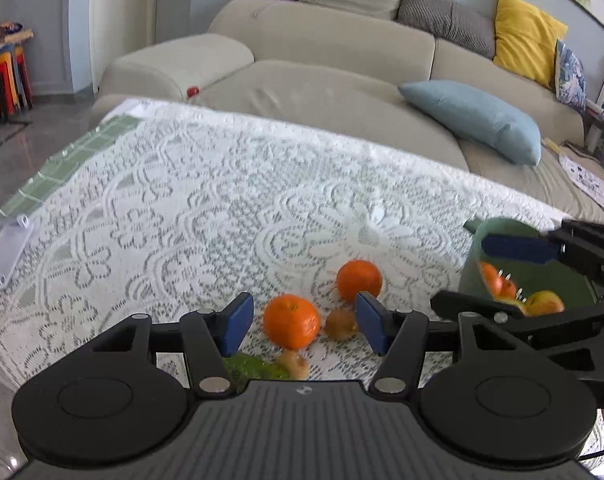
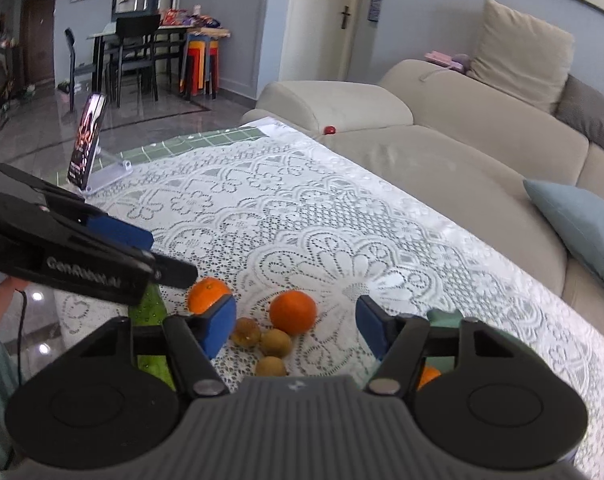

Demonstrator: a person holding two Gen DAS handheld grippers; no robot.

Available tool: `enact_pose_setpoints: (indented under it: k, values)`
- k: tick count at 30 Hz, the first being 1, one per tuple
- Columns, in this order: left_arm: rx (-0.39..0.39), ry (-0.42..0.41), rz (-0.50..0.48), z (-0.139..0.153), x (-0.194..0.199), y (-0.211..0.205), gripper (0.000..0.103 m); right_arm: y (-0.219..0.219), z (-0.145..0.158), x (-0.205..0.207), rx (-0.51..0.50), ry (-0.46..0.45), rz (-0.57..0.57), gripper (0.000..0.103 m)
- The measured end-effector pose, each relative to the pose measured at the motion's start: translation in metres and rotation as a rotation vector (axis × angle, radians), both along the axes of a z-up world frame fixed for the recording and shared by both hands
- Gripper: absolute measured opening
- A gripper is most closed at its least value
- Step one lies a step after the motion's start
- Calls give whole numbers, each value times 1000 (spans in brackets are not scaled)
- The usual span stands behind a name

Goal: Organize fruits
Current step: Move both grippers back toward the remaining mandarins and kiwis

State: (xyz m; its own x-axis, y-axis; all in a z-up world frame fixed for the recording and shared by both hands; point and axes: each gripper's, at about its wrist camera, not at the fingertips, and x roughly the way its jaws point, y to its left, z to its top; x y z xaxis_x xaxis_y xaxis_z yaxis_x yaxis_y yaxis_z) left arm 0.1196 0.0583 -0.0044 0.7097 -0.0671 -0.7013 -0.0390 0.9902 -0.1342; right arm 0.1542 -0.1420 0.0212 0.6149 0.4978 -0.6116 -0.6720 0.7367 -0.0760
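Lace tablecloth [image 1: 221, 200], round glossy oranges [image 1: 291, 321]

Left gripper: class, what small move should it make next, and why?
Probably ease the left gripper down around the nearer orange and close. Its jaws stand open with that orange lying loose on the tablecloth between them, while the green bowl already holds fruit.
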Motion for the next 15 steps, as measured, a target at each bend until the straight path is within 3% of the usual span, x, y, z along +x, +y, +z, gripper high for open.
enact_pose_setpoints:
  k: [11, 15]
  values:
    - [-107, 88, -4, -29, 12, 21, 65, 38, -30, 34, -107, 51, 9, 47]
    - [-112, 109, 0, -33, 16, 23, 65, 47, -38, 43, -138, 75, 21, 46]
